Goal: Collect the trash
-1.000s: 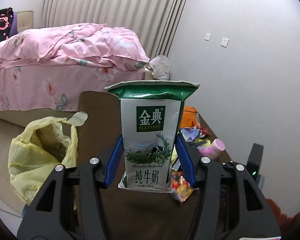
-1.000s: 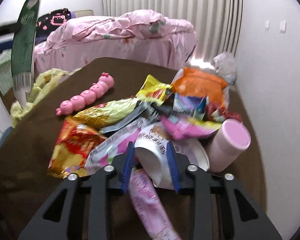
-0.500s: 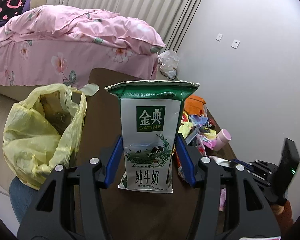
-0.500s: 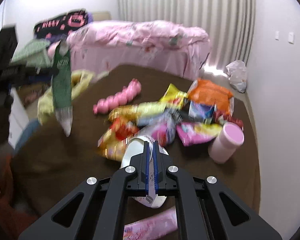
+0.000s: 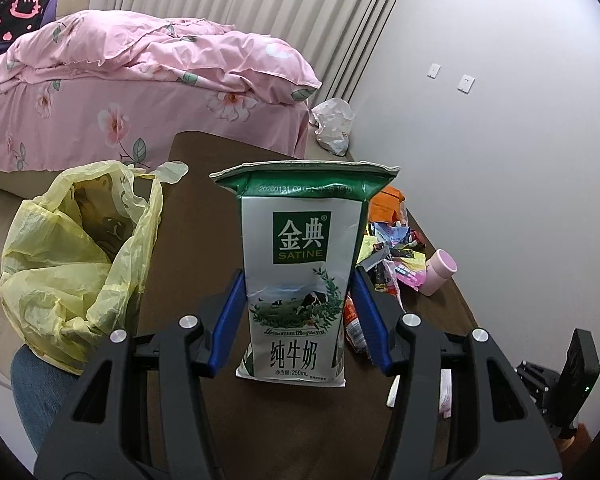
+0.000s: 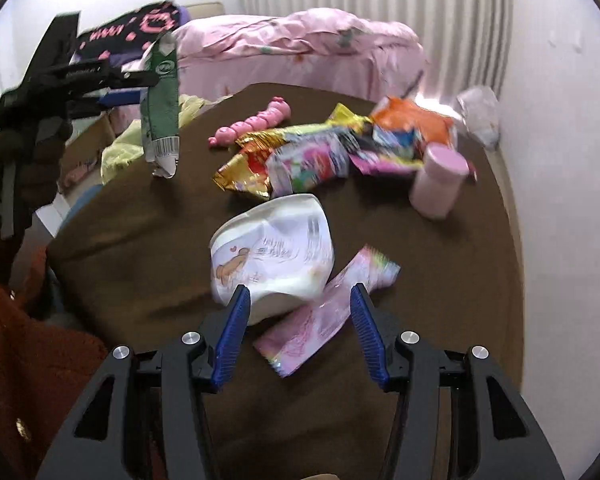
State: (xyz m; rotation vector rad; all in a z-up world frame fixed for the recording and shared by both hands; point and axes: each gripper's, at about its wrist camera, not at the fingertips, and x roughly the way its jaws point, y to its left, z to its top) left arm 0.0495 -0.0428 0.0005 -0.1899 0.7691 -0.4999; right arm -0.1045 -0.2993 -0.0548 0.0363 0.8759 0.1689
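My left gripper (image 5: 298,276) is shut on a green and white milk carton (image 5: 300,280) and holds it upright above the brown table, to the right of an open yellow trash bag (image 5: 72,256). The right wrist view shows that gripper (image 6: 112,88) and the carton (image 6: 162,112) at far left. My right gripper (image 6: 300,290) is low over the table with its jaws opening. A crushed white paper cup (image 6: 276,248) lies just ahead of it, its near edge between the fingertips, and the pads are off it. A pink wrapper (image 6: 324,312) lies beside the cup.
Snack wrappers (image 6: 300,156), a pink cup (image 6: 438,184) and a pink caterpillar toy (image 6: 252,124) are spread over the far half of the table (image 6: 140,240). A pink bed (image 5: 140,80) stands behind. A person's brown sleeve (image 6: 28,360) is at lower left.
My right gripper closed on the white cup, dragged it back from the pile, and its jaws have now parted. My left gripper sank with the carton, nearer the yellow bag.
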